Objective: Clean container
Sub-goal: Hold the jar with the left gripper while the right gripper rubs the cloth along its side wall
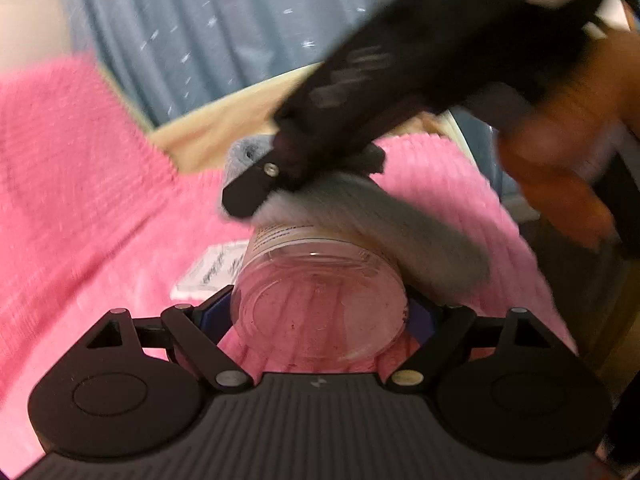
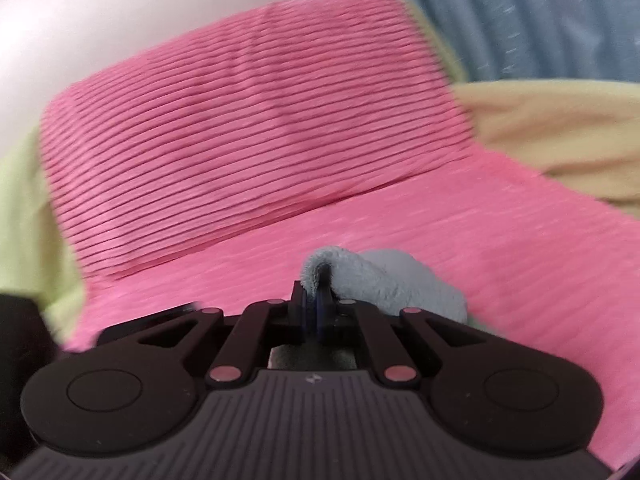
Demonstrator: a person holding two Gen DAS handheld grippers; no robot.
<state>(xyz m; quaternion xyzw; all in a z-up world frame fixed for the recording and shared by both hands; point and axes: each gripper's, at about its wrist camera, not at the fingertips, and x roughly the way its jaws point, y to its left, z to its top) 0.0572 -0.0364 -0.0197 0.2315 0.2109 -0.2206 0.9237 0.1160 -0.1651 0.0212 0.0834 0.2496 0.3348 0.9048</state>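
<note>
The left claw point(image 1: 320, 316) is clamped on the clear jar point(image 1: 320, 300), holding it on its side above the pink bedspread point(image 1: 100, 220) to expose the wall. The right claw point(image 2: 316, 308), pinched tight on the grey cloth point(image 2: 384, 284), presses the cloth against the jar's far upper side for wiping.

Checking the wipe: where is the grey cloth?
Pinched in the right gripper, the grey cloth drapes over the clear jar held by the left gripper.

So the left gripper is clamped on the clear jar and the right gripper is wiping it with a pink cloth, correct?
Not quite: the cloth is grey-blue, not pink; the right wrist view shows it pinched in the right gripper. The pink is the bedding underneath. The rest stands: the left gripper clamps the clear jar, the cloth against it.
</note>
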